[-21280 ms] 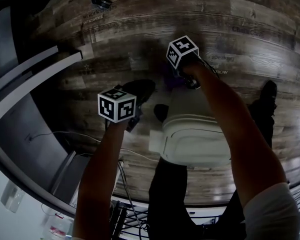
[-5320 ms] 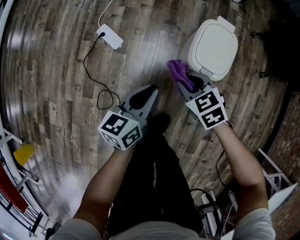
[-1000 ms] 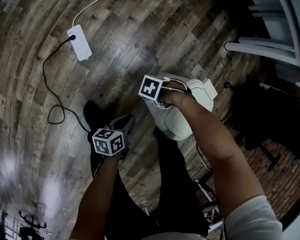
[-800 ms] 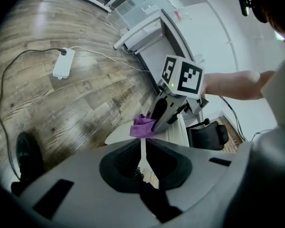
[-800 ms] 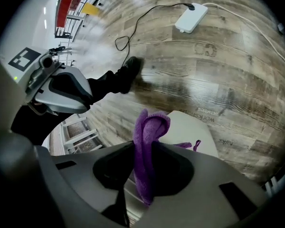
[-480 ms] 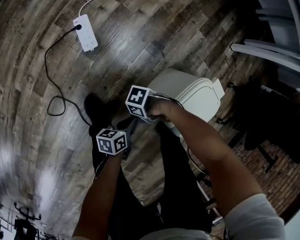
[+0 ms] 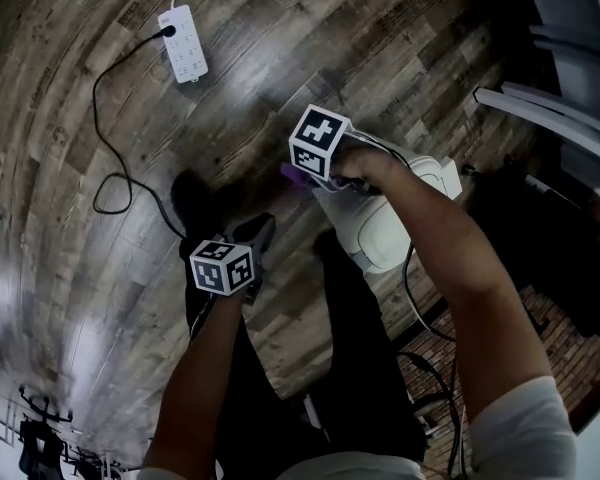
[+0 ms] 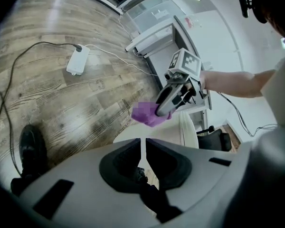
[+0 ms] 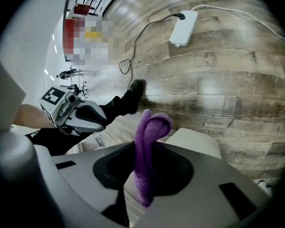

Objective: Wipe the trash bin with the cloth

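From the head view, we look steeply down at a wood-plank floor. Our right gripper (image 7: 316, 172) presses a purple cloth (image 7: 296, 174) against the upper end of a white trash bin (image 7: 392, 230), which stands just beside our dark-trousered legs with its lid down. Our left gripper (image 7: 261, 232) hangs lower left, apart from the bin. A white power strip (image 7: 183, 57) lies well apart at the top, with its black cable looping across the floor.

In the left gripper view, the 2 jaws are drawn together with only a thin slit between them and nothing held. Beyond them, the right gripper carries the cloth over the bin's pale top.

In the right gripper view, the 2 jaws are clenched on the cloth, and a fold of it stands up between them. The bin's top shows just past the fold. A black shoe (image 9: 133, 93) rests on the floor farther off.

We judge that wiping is under way at the bin's top edge. The next move calls for dragging the cloth along the lid or down a side while keeping it pressed on. The idle left gripper could steady the bin if it shifts.
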{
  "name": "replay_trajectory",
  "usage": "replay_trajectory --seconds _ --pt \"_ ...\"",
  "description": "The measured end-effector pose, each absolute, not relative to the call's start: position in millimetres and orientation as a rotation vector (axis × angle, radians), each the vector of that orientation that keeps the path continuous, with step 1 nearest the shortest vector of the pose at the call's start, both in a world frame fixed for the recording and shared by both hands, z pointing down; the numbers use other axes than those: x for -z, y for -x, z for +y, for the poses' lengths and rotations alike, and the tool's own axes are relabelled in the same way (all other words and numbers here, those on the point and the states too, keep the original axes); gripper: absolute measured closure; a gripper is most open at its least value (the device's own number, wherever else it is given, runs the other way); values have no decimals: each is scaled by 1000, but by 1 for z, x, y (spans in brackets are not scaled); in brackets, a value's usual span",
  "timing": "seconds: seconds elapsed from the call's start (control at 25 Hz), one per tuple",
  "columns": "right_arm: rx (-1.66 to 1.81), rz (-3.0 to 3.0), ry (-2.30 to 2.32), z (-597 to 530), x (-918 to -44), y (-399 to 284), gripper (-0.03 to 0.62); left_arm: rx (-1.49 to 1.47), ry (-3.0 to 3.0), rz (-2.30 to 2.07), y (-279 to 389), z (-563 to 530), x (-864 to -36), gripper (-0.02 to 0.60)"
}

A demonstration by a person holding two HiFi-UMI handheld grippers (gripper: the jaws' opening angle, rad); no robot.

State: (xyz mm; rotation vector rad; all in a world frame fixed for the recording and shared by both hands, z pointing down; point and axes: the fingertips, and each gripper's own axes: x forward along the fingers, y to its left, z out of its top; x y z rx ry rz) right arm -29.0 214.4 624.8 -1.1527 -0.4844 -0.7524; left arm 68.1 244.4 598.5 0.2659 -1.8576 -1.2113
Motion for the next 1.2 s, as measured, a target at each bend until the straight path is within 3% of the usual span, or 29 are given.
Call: replay_trajectory --seconds 0.28,0.48,1.2 --pt "992 -590 982 157 -649 165 494 1178 -334 -1863 -35 232 -603 549" --pt "1054 -625 814 104 -661 221 494 1152 -394 -1863 -16 215 -605 549" --pt "1037 -630 667 52 -681 204 494 1131 -457 -1811 -36 177 -614 549"
